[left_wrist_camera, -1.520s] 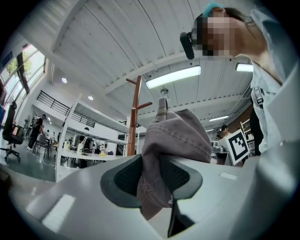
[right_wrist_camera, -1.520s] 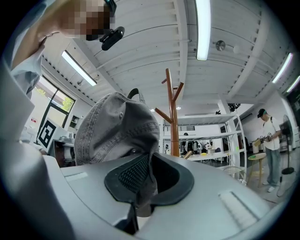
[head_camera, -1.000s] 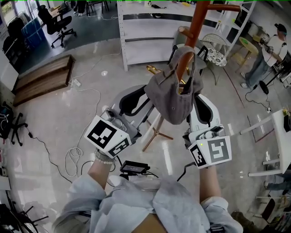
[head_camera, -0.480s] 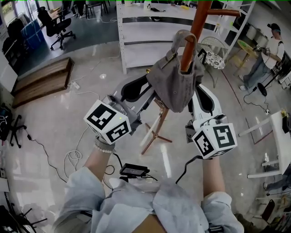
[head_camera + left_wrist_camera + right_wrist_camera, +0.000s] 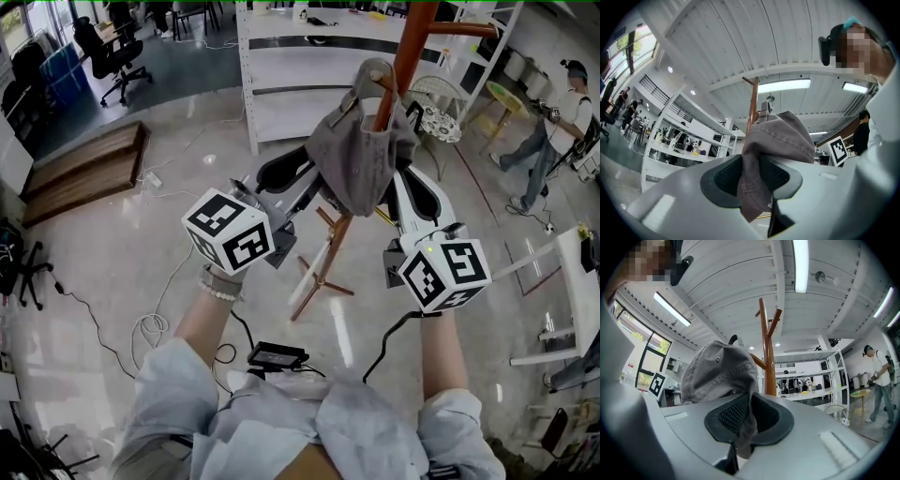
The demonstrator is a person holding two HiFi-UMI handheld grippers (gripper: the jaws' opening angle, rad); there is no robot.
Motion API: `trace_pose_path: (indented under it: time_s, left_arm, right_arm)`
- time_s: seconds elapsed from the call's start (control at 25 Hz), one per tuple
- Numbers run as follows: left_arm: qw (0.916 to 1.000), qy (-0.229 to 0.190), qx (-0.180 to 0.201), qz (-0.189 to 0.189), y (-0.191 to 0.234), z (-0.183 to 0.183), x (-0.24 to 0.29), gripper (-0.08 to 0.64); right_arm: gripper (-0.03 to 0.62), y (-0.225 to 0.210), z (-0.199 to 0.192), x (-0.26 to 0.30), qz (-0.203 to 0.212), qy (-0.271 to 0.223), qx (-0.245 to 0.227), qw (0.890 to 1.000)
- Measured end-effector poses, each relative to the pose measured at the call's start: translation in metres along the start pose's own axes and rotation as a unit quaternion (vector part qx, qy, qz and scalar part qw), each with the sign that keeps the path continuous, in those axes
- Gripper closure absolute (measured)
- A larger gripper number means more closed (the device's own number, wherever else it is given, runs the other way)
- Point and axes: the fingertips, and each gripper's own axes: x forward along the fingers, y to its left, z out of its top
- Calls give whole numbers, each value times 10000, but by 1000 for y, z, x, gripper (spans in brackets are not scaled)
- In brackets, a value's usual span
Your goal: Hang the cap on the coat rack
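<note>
At the far left of the head view a black chair (image 5: 111,49) stands on dark floor. Below it brown planks (image 5: 89,171) lie flat. A white cable (image 5: 150,323) loops on the pale floor nearer the person.

The left gripper (image 5: 298,180) reaches up and right from its marker cube. Its jaws are closed on the left edge of the cap (image 5: 352,159). Its own view shows grey cloth pinched between the 2 black pads, with a fold hanging below them. Behind, a white shelf (image 5: 300,66) runs across the top of the head view.

The cap is held high between the 2 grippers, right against the rack (image 5: 417,33). Its open hollow faces the person and the brown pole shows across it. The pole slants on down to spread feet on the floor, between the 2 forearms.

The right gripper (image 5: 411,192) comes up from its cube to the cap's right edge. Its jaws too are clamped on cloth. In its view the fabric is nipped between the pads and the crown, with a button on top, bulges above them. A peg (image 5: 757,361) branching from the pole runs in behind the crown; whether the cap rests on it I cannot tell.

At the far right a person (image 5: 553,127) in a white top stands well apart. A white table (image 5: 562,262) shows below.
</note>
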Motion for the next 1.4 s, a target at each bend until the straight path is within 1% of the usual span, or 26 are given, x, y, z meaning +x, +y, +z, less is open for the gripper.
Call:
trace_pose_path:
  time_s: [0.28,0.8,1.0,1.12,1.28,1.4]
  left_arm:
    - [9996,48,-260,-107,10,-9,11,436]
    - [9985,231,-473,-145,22,-36,33,436]
    - [9979,337,-511,-189,23,-47,36,436]
    - [9981,389,-457,-167,26,-51,38,437]
    - [9979,446,-450,-149,30,-58,42,436]
    - [9979,405,-475,-150,32,-61,43,436]
  right_arm:
    - [561,-8,-7,3,-149,74,130,9998]
    - [561,-26,-27,4,-407,281,187,9986]
    - [563,-31,-37,1,-507,303,226,9980]
    - [563,-32,-43,2,-508,344,229,9979]
    - [562,-38,-52,3,-601,425,163,9972]
    - [563,-40,-56,4,-675,413,93,9968]
